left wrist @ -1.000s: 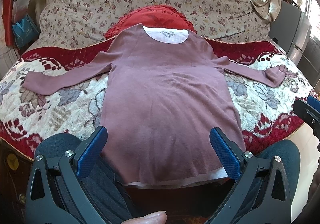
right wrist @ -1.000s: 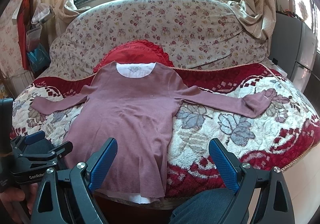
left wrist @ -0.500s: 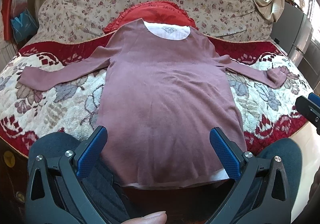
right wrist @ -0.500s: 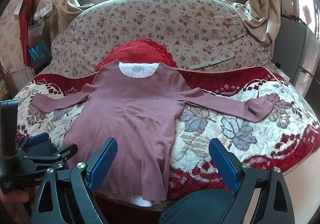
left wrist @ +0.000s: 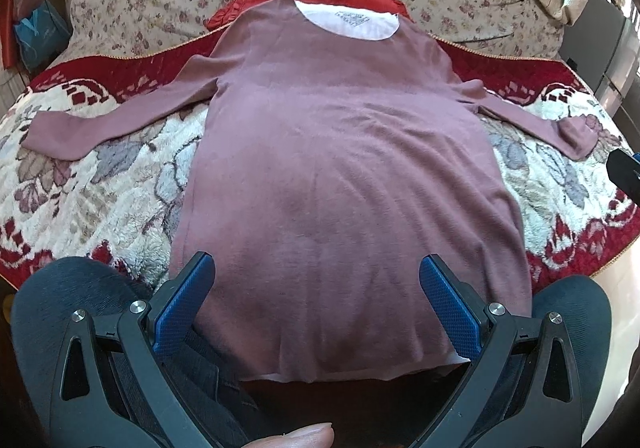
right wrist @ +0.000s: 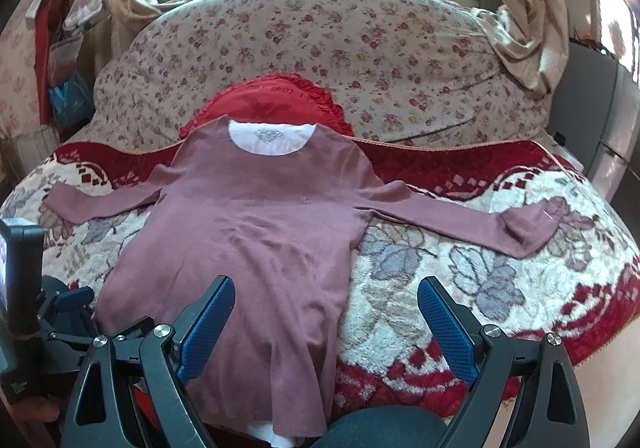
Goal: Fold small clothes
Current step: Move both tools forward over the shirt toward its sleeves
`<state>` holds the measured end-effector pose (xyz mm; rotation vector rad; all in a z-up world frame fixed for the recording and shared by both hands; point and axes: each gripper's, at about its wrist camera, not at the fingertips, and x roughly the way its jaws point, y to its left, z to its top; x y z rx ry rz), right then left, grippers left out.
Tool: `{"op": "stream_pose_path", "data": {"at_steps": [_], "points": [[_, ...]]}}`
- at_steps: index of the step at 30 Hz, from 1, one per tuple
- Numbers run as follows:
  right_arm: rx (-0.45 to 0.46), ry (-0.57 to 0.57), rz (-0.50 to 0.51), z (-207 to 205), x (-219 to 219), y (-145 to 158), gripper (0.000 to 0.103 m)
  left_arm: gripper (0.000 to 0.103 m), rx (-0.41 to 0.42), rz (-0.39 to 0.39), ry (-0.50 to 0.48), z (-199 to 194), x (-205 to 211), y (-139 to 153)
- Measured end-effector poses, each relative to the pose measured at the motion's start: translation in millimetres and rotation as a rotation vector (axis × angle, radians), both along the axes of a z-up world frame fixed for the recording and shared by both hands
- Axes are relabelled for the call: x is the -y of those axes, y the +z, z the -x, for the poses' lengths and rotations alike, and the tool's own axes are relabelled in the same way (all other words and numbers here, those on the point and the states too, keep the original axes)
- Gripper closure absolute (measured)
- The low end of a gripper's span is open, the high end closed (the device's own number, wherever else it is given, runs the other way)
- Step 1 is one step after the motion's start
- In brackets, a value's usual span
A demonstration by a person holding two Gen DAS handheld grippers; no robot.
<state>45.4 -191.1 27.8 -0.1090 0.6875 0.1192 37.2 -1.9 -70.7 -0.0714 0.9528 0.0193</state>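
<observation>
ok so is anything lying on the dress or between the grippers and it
Nothing visible. The dress lies spread flat on the blanket with nothing on top, both sleeves out. The left gripper and right gripper hover open at its hem, with a clear way in.

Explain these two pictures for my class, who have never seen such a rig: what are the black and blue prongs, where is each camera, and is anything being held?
There is no robot here. A person holds a hand gripper in each hand, and each carries a wide-angle camera looking along its two blue-padded fingers. One picture comes from the left gripper, the other from the right gripper. Both are open and hold nothing. A mauve long-sleeved dress lies flat, sleeves spread, on a patterned blanket, its collar against a red cushion.
</observation>
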Motion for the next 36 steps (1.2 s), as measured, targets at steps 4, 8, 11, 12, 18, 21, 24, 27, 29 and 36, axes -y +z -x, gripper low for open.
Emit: {"op": "stream_pose_path", "data": {"at_steps": [4, 8, 11, 12, 18, 21, 24, 27, 29, 36], "points": [[-0.011, 0.015, -0.005, -9, -5, -5, 0.011, 0.0, -0.024, 0.009, 0.004, -4, -2, -5], [-0.014, 0.015, -0.011, -15, -5, -10, 0.011, 0.001, -0.039, 0.015, 0.003, -5, -4, -8], [-0.013, 0.006, -0.026, -21, -3, -15, 0.011, 0.0, -0.041, 0.007, 0.009, -5, -4, -10], [-0.012, 0.003, -0.031, -23, -1, -17, 0.011, 0.0, -0.044, 0.007, 0.009, -5, -4, -11], [-0.017, -0.03, -0.002, -33, 8, -34, 0.011, 0.0, -0.061, -0.002, 0.007, -15, -2, -23], [-0.027, -0.056, 0.042, -39, 16, -45, 0.011, 0.0, -0.086, -0.015, -0.001, -21, 2, -31], [-0.045, -0.087, 0.031, -45, 32, -56, 0.011, 0.0, -0.093, -0.025, -0.009, -25, 4, -37], [-0.128, -0.141, -0.036, -58, 51, -70, 0.012, 0.0, -0.11, -0.024, -0.004, -28, 5, -42], [-0.152, -0.163, -0.085, -62, 60, -75, 0.012, 0.0, -0.121, -0.024, 0.001, -31, 4, -45], [-0.189, -0.19, -0.153, -69, 66, -85, 0.016, 0.001, -0.146, -0.029, -0.01, -35, 10, -54]]}}
